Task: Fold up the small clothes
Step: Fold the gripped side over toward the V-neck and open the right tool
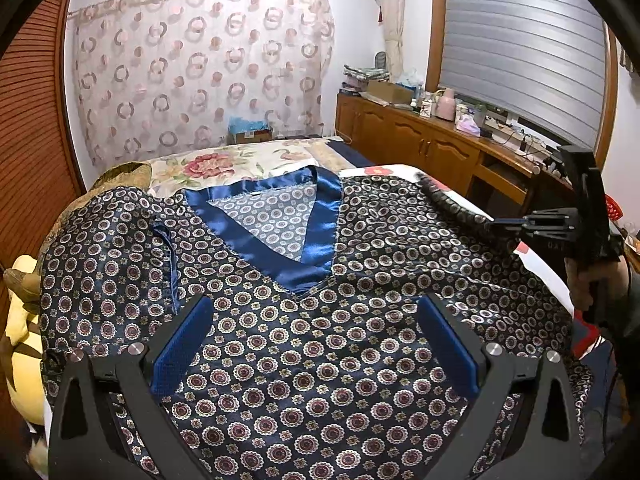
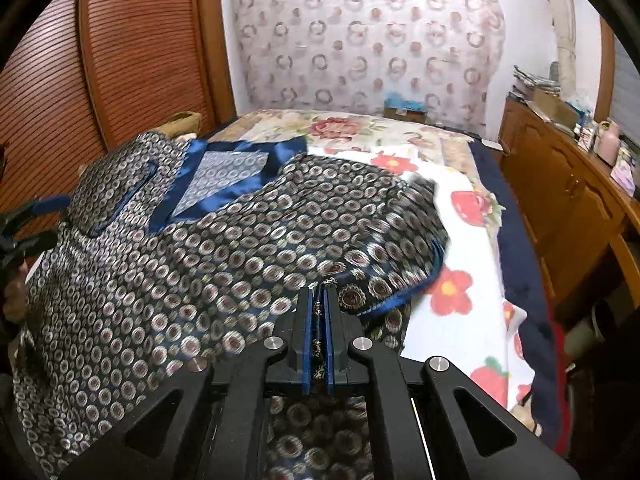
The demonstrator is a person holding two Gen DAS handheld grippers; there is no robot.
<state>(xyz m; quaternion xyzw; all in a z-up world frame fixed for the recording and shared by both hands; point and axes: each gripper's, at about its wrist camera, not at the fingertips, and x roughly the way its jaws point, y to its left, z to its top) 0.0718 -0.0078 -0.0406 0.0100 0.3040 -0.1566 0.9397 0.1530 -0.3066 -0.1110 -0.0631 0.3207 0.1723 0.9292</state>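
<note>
A navy satin top (image 1: 320, 360) with ring-and-flower print and a shiny blue V-neck (image 1: 316, 232) lies spread on the bed, neck pointing away from me. My left gripper (image 1: 314, 304) hovers open over its chest, with nothing between the blue pads (image 1: 180, 344). My right gripper (image 2: 319, 292) is shut on the top's right sleeve (image 2: 384, 280), pinching a fold near the blue-trimmed hem and lifting it off the bedspread. From the left wrist view the right gripper (image 1: 496, 223) holds that sleeve raised at the right. The left gripper (image 2: 44, 222) shows at the right wrist view's left edge.
A flowered bedspread (image 2: 464, 240) covers the bed. A wooden cabinet (image 1: 424, 140) cluttered with bottles and boxes runs along the right. Louvred wooden doors (image 2: 140, 48) stand on the left. A yellow cushion (image 1: 24, 320) lies at the bed's left edge, and a cardboard box (image 1: 250, 134) beyond the far end.
</note>
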